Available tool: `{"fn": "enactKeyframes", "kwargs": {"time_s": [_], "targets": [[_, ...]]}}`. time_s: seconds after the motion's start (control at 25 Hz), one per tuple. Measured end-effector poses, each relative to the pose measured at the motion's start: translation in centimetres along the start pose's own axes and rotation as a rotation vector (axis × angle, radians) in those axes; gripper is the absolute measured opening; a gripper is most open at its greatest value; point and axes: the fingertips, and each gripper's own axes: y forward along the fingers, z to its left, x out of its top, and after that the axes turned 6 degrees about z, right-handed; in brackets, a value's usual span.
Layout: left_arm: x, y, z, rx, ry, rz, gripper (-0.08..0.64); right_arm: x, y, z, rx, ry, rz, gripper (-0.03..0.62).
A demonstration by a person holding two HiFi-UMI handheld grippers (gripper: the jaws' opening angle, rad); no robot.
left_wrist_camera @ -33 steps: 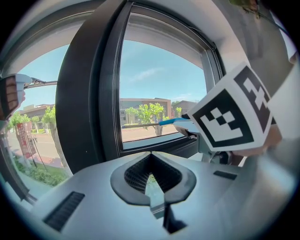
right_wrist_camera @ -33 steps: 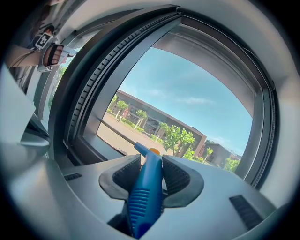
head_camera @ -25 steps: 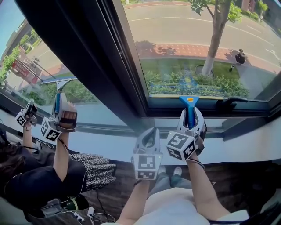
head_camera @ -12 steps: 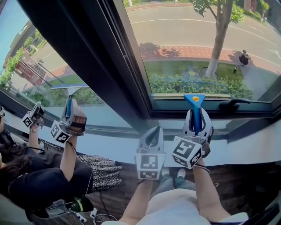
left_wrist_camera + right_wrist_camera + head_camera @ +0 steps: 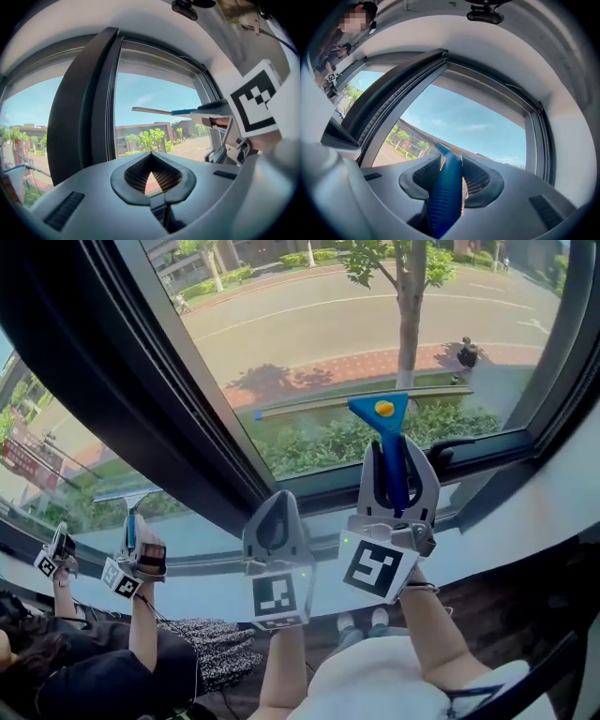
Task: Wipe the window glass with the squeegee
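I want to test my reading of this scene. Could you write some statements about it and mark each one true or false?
1. The right gripper holds the squeegee by its blue handle. True.
2. The left gripper holds a cloth. False: its fingers are shut on nothing.
3. The squeegee's blade lies on the floor. False: it is raised in front of the glass.
4. A second person at the left also holds up a squeegee. True.
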Motion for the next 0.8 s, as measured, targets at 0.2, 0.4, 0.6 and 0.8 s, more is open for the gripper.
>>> {"fn": "enactKeyframes", "kwargs": {"time_s": [0.2, 0.4, 0.6, 0.8], "targets": [[8.7, -0.8, 0.7, 0.012, -0.013, -0.185, 0.002, 5.0, -0.8, -4.8, -0.107, 0.056, -0.105, 0.149], [14.6, -1.9, 0.9, 0.017, 0.043, -0.311, 0.002, 8.7, -1.8, -8.3, -0.188, 0.125, -0.216, 0.149], [17.8, -2.6, 0.5, 0.018, 0.078, -0.384, 0.002, 10.9, -2.5, -10.0, -0.232, 0.132, -0.272, 0.149], [18.7, -2.9, -0.2, 0.014, 0.093, -0.41, 0.002, 11.5, -2.9, -10.8, -0.256, 0.131, -0.302, 0.149]]}}
